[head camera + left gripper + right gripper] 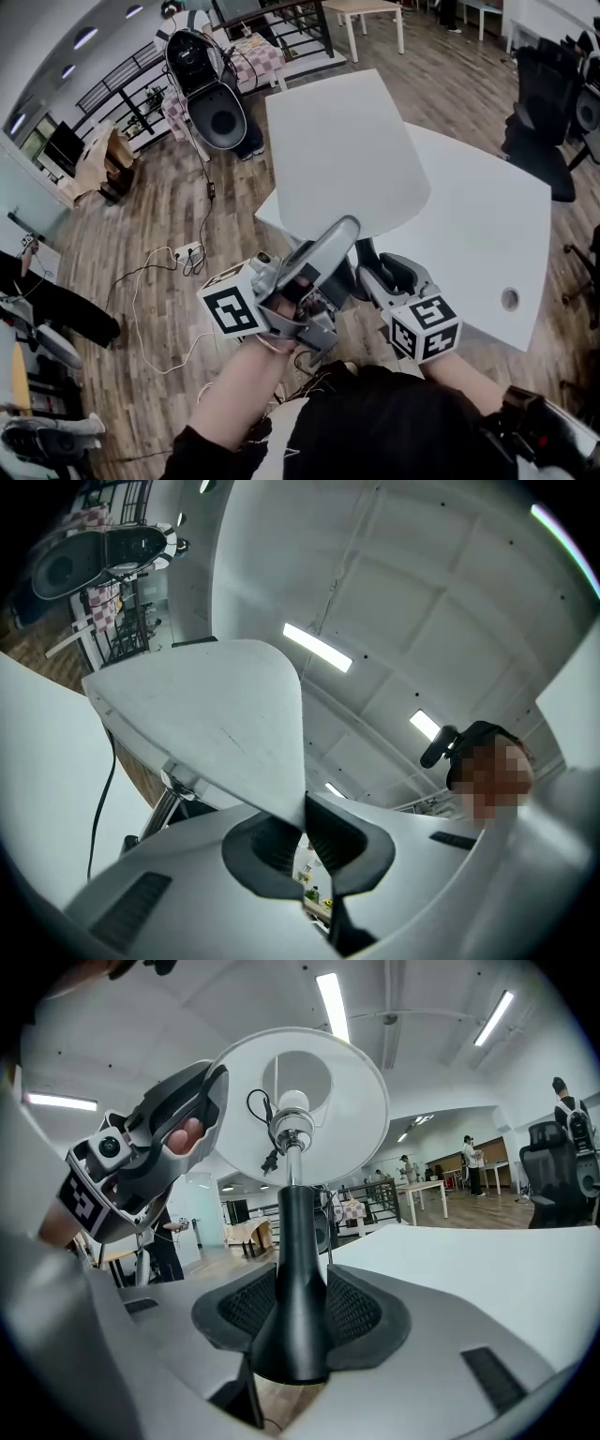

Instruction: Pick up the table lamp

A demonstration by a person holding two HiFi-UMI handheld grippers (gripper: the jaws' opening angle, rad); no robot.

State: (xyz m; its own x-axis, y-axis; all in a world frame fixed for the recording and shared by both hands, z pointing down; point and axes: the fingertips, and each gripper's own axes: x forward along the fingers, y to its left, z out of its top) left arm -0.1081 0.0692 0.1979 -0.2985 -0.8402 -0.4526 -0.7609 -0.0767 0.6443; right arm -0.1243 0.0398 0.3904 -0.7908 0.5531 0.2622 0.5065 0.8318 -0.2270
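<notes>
The table lamp's white cone shade (342,159) fills the middle of the head view, hanging over the white table (487,244). My left gripper (345,232) is shut on the shade's lower rim; in the left gripper view the thin shade edge (216,714) is pinched between the pads of the left gripper (305,829). My right gripper (373,267) sits just to the right, under the shade. In the right gripper view the right gripper (298,1312) is shut on the lamp's black stem (298,1251), with the bulb (292,1102) and shade (300,1101) above and the left gripper (150,1147) at the rim.
A black office chair (544,122) stands at the table's far right. Cables (159,272) lie on the wood floor at the left, near a black dish-shaped device on a stand (211,94). The table has a round hole (509,299). People stand in the background (567,1110).
</notes>
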